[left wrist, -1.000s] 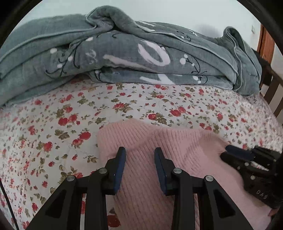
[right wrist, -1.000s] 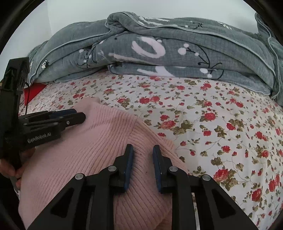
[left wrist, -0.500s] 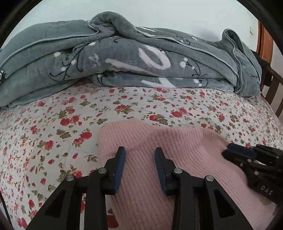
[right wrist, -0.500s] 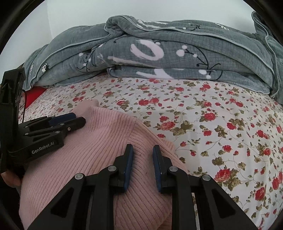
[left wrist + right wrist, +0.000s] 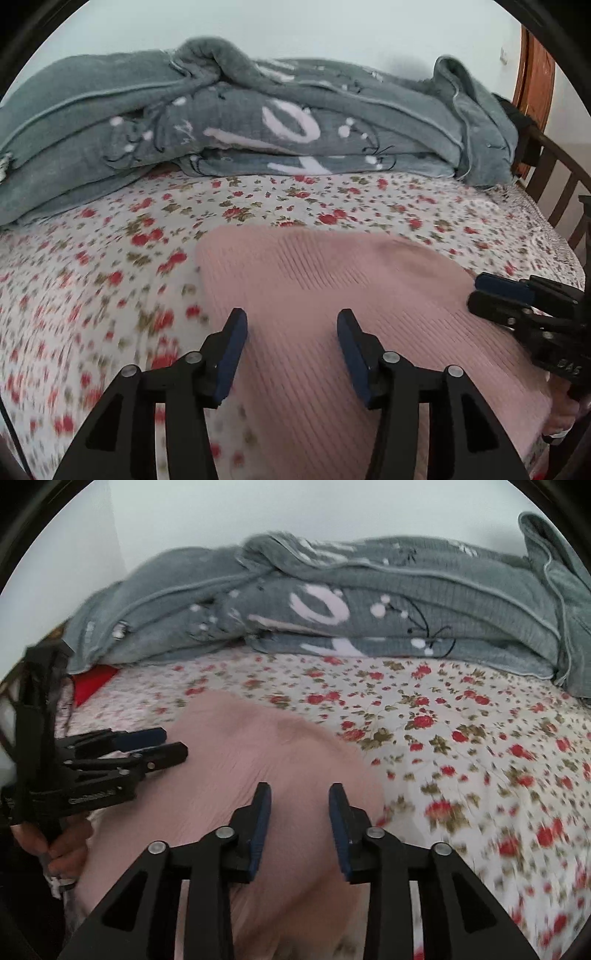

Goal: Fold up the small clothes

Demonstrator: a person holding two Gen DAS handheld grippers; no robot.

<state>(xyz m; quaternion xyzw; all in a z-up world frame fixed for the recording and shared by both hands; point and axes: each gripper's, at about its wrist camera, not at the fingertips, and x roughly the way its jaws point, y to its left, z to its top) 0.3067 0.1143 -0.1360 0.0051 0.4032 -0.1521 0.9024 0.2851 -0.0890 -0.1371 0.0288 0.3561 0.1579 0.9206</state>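
Note:
A pink ribbed knit garment (image 5: pixel 332 295) lies folded on the floral bedsheet (image 5: pixel 92 258); it also shows in the right wrist view (image 5: pixel 240 775). My left gripper (image 5: pixel 291 325) is open and empty above the garment's left part. My right gripper (image 5: pixel 299 801) is open and empty above its right part. The right gripper shows at the right edge of the left wrist view (image 5: pixel 480 291). The left gripper shows at the left of the right wrist view (image 5: pixel 173 744), held by a hand.
A bundled grey blanket (image 5: pixel 258 122) with white print lies across the back of the bed, also in the right wrist view (image 5: pixel 351 602). A wooden bed rail (image 5: pixel 554 173) stands at the right. Something red (image 5: pixel 92 683) peeks out at the left under the blanket.
Both grippers have opened wider and pulled back and up from the pink garment. The garment stays lying on the bed.

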